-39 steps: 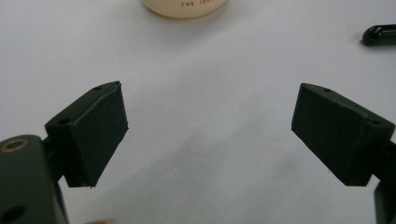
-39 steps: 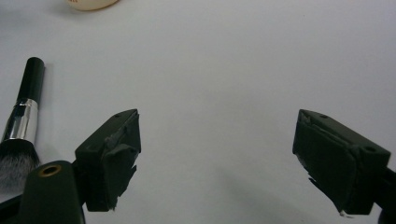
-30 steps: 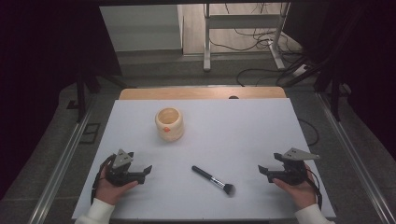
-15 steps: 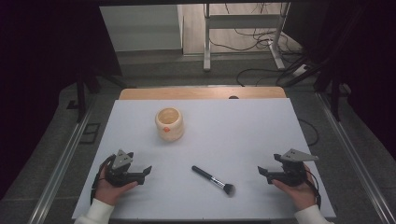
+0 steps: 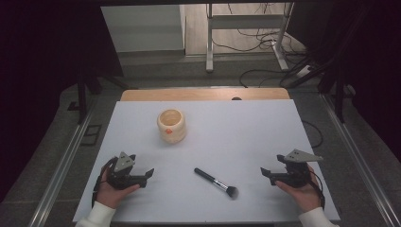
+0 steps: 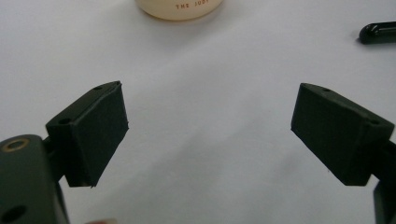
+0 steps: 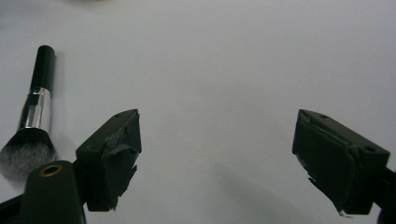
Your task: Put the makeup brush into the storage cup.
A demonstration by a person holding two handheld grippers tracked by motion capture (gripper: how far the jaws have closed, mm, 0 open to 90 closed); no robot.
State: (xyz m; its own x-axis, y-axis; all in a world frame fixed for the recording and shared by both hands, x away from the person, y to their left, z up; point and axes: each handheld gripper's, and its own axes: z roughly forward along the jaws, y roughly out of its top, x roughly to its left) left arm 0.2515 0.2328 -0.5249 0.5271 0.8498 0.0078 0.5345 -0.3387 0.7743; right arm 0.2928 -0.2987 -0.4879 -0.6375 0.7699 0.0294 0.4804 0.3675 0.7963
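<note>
**Brush lies between two idle grippers, nearer the right one**

High view: the makeup brush (image 5: 216, 182) rests flat on the white table (image 5: 246, 127), on the person's side of the cream cup (image 5: 171, 126) and a little to the right of it, well apart from it. Its long axis runs on a slant: the black handle end points back toward the cup and to the left, the dark bristle head points toward the person and to the right. The left gripper (image 5: 147, 174) sits on the table to the left of the brush, the right gripper (image 5: 265, 175) to its right, both roughly level with it. The bristle head looks closer to the right gripper than the handle tip does to the left one, so I would judge the right hand has the shorter reach, though it would meet the bristles first and the handle lies beyond them.

Left gripper view: the left gripper (image 6: 208, 128) has its jaws spread wide with only bare table between them. The base of the cup (image 6: 179, 8) shows straight ahead at the top edge, and the rounded tip of the brush handle (image 6: 378, 32) peeks in at the upper right, off to the side of the jaws' line.

Right gripper view: the right gripper (image 7: 217, 149) is also spread wide and holds nothing. The brush (image 7: 33, 116) lies just outside its left jaw, bristles nearest the camera, handle running away toward the top. A sideways shift toward that side would be needed to bring the brush between the jaws.
</note>
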